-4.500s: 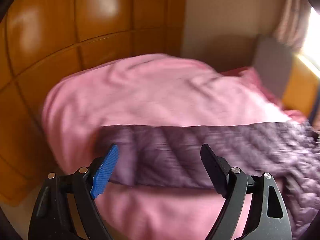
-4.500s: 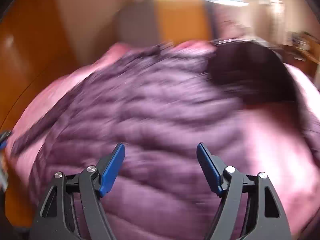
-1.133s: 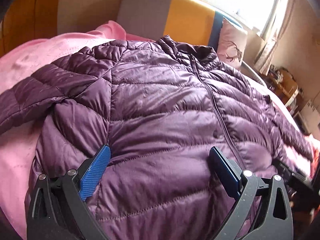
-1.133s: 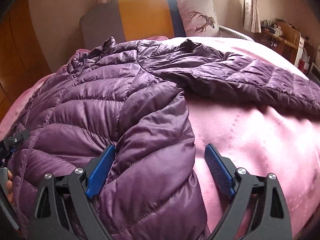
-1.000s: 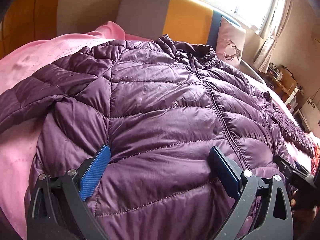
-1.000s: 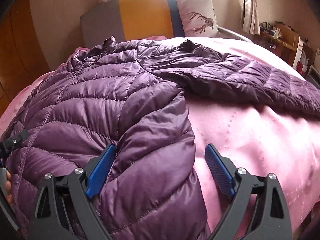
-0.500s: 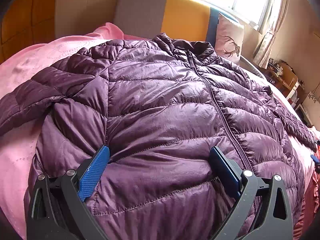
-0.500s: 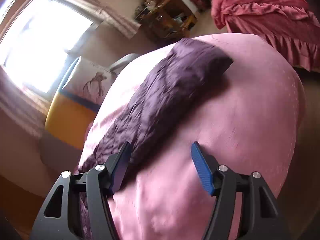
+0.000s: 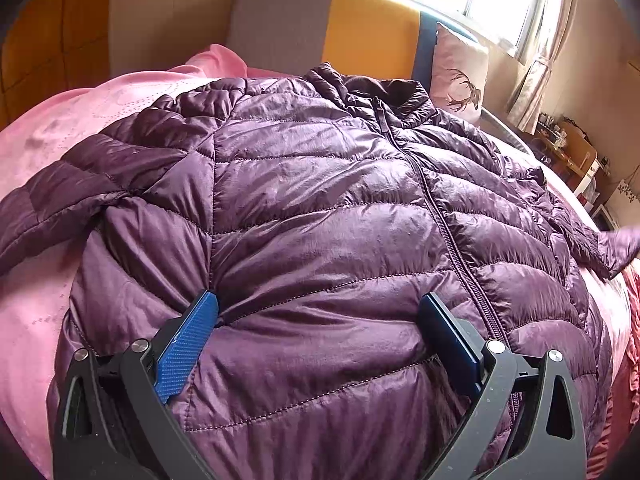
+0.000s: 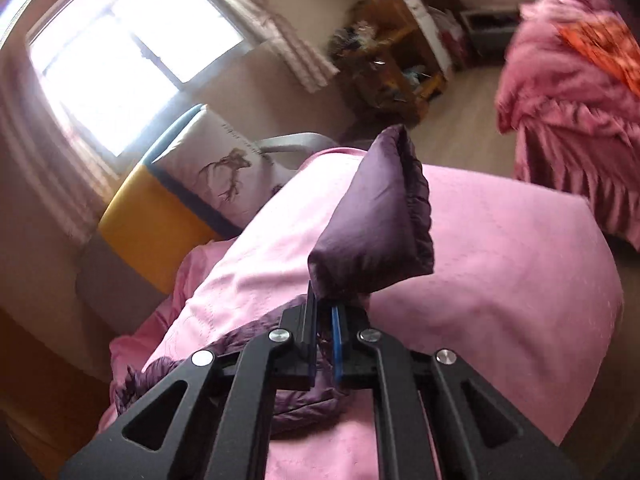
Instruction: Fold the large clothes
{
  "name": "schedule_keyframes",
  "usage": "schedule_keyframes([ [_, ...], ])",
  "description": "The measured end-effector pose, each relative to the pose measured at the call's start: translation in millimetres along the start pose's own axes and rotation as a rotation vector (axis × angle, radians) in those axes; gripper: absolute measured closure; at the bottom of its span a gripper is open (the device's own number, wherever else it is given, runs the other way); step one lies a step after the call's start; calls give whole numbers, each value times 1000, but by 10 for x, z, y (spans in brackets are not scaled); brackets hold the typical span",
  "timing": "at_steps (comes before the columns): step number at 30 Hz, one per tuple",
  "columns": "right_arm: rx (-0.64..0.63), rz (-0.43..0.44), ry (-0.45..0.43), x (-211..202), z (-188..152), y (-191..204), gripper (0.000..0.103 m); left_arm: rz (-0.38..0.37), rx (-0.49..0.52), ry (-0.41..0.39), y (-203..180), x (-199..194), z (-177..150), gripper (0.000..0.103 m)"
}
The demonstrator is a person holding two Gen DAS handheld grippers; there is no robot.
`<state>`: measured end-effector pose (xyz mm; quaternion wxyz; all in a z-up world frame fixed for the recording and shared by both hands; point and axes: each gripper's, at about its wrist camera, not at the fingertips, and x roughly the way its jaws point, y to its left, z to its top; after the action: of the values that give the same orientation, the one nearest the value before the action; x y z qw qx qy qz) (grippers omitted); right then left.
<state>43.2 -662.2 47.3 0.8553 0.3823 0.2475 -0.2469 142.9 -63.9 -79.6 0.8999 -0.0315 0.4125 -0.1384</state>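
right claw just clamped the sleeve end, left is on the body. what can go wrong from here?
1. The right claw pinches only the cuff end of the purple quilted puffer jacket's sleeve; the slick fabric could slip out.
2. The left claw is open, its fingers merely resting on the jacket body; a pull on the sleeve could drag the whole jacket across the pink bedspread.

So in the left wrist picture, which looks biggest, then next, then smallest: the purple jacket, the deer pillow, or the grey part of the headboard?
1. purple jacket, by far the biggest.
2. grey headboard panel.
3. deer pillow, smallest, though partly hidden behind the jacket.
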Motion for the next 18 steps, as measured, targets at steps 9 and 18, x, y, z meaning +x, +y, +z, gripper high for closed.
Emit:
schedule_keyframes([
  [9,-374,229,167,269,-891,2029,99,-51,-28,4,62,-38,20,4],
  [18,-611,373,404,749,-2370,3471,100,-195,-174,20,338,-227,206,9],
])
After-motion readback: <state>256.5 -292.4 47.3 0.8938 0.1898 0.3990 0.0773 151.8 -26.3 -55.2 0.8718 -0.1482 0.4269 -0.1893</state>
